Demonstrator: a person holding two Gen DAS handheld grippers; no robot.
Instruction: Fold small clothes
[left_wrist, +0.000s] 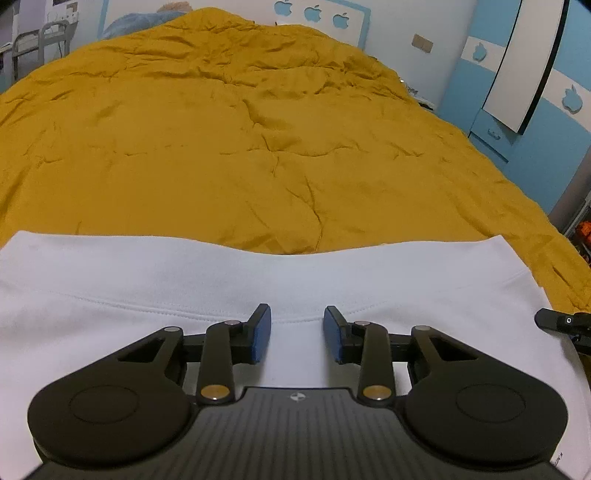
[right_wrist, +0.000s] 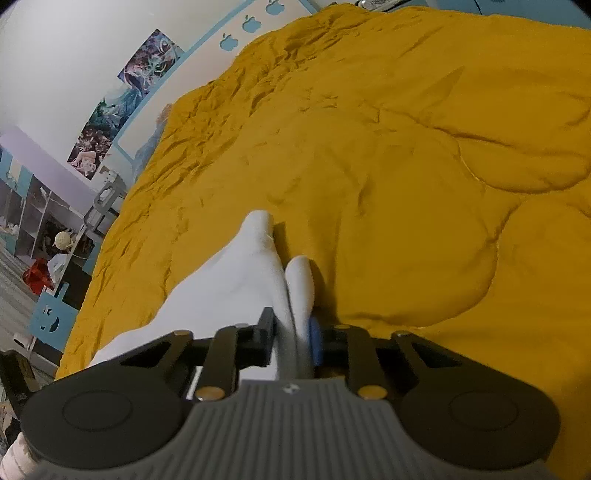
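White cotton garment (left_wrist: 155, 280), stitched seam across it, lying flat on the mustard-yellow quilt (left_wrist: 258, 147) of a bed, at the near edge; the quilt beyond it is bare and creased.

Left tool (left_wrist: 297, 334): blue-padded fingers (left_wrist: 263, 334) part-spread, standing over the seam with white fabric showing in the gap; no pinch visible, pads clear of the cloth as far as can be told.

Right tool (right_wrist: 293, 338): pressed together on a bunched fold of the same white cloth (right_wrist: 236, 291), which rises in two soft ridges ahead of the fingers.

Progress, judged: early to middle. One edge is gripped; the other side is not yet taken. Garment lies mostly spread, no completed fold evident. Remaining: secure the left side, carry the edge over, flatten, repeat. No stack of finished pieces in view.
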